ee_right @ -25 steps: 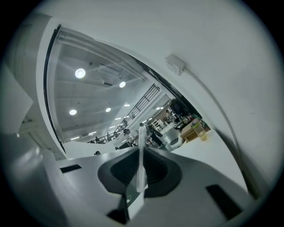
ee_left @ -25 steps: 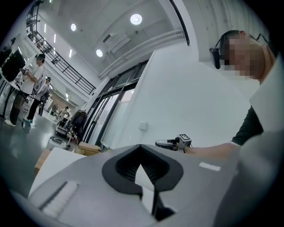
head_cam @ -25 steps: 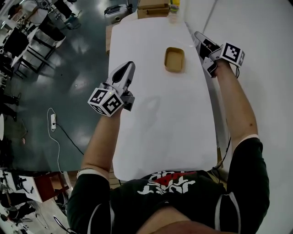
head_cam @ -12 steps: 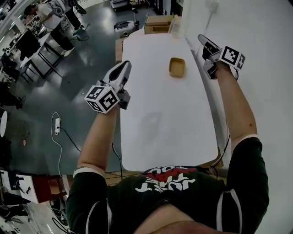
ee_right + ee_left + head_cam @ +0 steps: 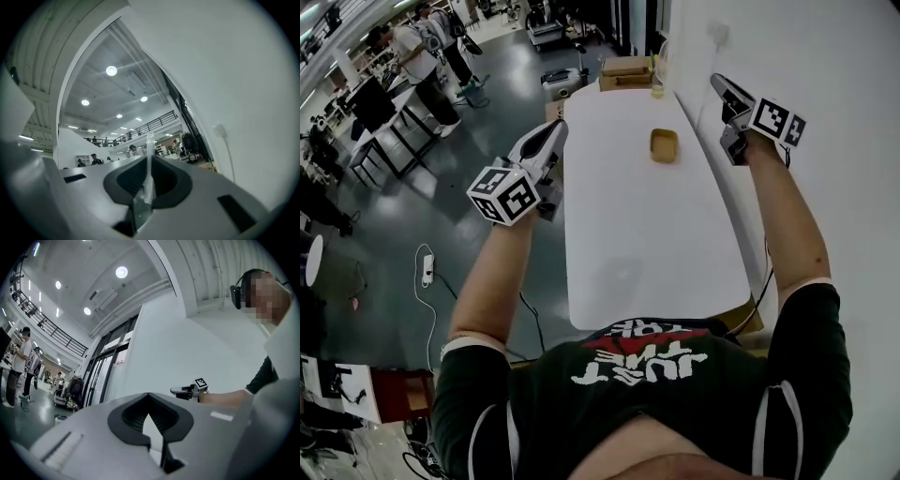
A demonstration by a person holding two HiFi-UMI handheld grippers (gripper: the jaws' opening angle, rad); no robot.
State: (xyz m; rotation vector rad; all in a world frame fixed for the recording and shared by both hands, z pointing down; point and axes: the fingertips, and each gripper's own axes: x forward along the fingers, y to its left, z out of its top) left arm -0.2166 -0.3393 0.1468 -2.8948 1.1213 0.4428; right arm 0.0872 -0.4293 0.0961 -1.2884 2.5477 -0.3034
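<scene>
- The grey floor (image 5: 441, 216) spreads wide and open past the table's left long edge; people and desks stand only at its far side.
- The white wall (image 5: 844, 206) runs close along the table's right edge, leaving little room on that side.
- The white table (image 5: 656, 244) stretches away from the person, its near half bare; cardboard boxes (image 5: 625, 67) sit at its far end.
- The left gripper (image 5: 551, 133) hangs raised just outside the table's left edge, over the floor. Its jaws are pressed together with nothing between them.
- The right gripper (image 5: 720, 84) hangs raised at the table's right edge, beside the wall. Its jaws meet too, and it holds nothing.
- The tan dish (image 5: 664, 144) lies on the table's far half, between the two grippers and apart from both, nearer the right one.
</scene>
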